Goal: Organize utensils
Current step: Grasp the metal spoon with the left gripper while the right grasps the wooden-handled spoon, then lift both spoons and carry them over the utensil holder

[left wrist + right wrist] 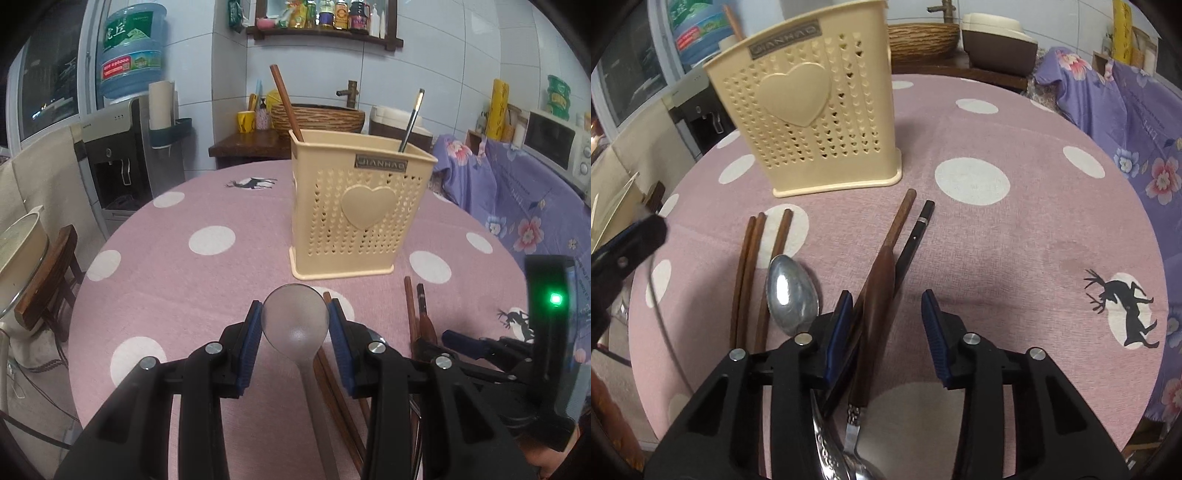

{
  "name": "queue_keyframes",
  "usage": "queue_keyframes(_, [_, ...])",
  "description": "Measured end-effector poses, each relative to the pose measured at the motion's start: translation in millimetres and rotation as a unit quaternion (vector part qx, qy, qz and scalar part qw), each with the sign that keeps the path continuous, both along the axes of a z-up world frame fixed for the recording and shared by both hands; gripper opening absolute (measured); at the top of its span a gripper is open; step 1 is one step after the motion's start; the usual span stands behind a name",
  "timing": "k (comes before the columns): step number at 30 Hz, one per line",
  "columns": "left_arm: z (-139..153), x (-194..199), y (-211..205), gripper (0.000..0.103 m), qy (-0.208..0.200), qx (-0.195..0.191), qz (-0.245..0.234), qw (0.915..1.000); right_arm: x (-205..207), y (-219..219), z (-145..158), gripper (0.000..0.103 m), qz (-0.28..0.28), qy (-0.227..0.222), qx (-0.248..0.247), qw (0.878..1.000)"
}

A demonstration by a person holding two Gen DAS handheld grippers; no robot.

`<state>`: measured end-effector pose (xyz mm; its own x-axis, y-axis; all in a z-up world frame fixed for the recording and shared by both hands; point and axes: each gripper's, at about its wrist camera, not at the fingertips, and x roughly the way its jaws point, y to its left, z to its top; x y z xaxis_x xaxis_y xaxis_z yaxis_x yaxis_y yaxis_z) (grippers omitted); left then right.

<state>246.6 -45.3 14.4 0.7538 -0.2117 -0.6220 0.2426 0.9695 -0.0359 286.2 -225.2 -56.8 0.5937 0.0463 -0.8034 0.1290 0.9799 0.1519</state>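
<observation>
Black left tongs, nearest the lens in the left wrist view, carry ribbed blue pads clamped on the round bowl of a translucent grey plastic spoon, whose handle runs back between the arms, above the counter. Pink cloth with white dots and black deer silhouettes covers this round counter. On it stands a cream plastic utensil holder, square, perforated with small hearts around one raised heart, containing a brown chopstick and a thin metal-tipped stick. Right tongs stand partly apart over a wooden-handled utensil that lies flat; the left pad seems to touch it, the right pad is clear. Beside it lie a black chopstick, a polished metal spoon and three brown wooden chopsticks.
</observation>
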Motion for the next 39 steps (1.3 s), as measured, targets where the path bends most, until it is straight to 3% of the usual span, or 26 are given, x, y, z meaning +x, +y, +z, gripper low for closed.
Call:
queue_keyframes(4, [5.3, -1.6, 2.0, 0.036, -0.014, -0.003, 0.005, 0.9999, 7.2, -0.2, -1.9, 0.031, -0.010, 0.004, 0.009, 1.000])
queue_keyframes(8, [9.8, -0.2, 3.9, 0.036, -0.019, -0.010, 0.007, 0.9998, 8.2, 0.0, -0.4, 0.017, -0.008, 0.002, 0.017, 1.000])
queue_keyframes(18, [16.7, -0.6, 6.2, 0.036, -0.033, -0.015, 0.010, 0.9993, 2.5, -18.0, 7.7, 0.017, -0.027, -0.018, 0.048, 0.998])
queue_keyframes(30, [30.8, -4.7, 11.8, 0.036, -0.056, -0.020, 0.017, 0.9981, -33.8, -39.6, 55.8, 0.016, -0.041, -0.105, 0.012, 0.994])
queue_keyframes(39, [34.1, -5.7, 14.3, 0.036, -0.063, -0.017, 0.022, 0.9976, -61.2, -50.9, 84.6, 0.016, -0.063, -0.170, -0.019, 0.983])
